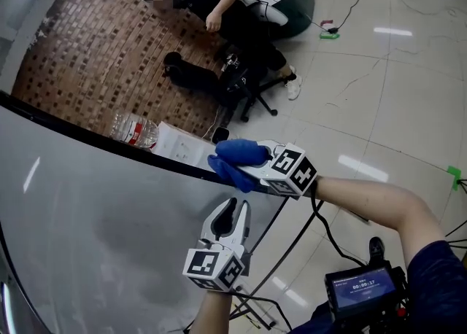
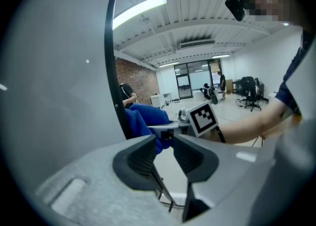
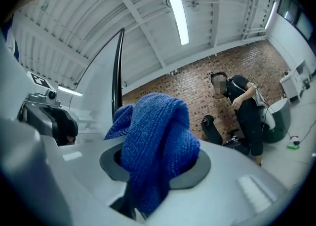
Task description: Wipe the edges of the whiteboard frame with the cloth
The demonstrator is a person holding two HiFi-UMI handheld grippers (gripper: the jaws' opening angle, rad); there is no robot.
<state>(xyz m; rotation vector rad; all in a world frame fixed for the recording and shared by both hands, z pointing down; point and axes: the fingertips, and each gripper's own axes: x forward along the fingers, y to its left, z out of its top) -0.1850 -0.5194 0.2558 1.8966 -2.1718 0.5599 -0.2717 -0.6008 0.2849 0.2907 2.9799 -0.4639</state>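
Against the side edge of the whiteboard, the right tongs grip a bunched blue cloth. The cloth bulges out past both jaws and lies on the black frame that runs along that edge. The right gripper view shows the cloth filling the gap between the jaws, one fold hanging down towards the camera, with the frame rising as a dark strip just behind it.

The left tongs sit near the same edge, just beside the right tongs and on the person's side of them, over the grey board face. Their jaws are almost together, with only a thin gap and nothing between them. Through that gap the left gripper view shows the cloth touching the frame, and the marker cube of the right tongs beside it. Whether the left tongs touch the board cannot be told.

Beyond the frame, on the floor side, a clear plastic bottle with a red label lies by some white paper. Farther off, a person in dark clothes sits bent forward by a brick-patterned wall, near a black office chair. A small lit screen shows at the lower right of the head view.
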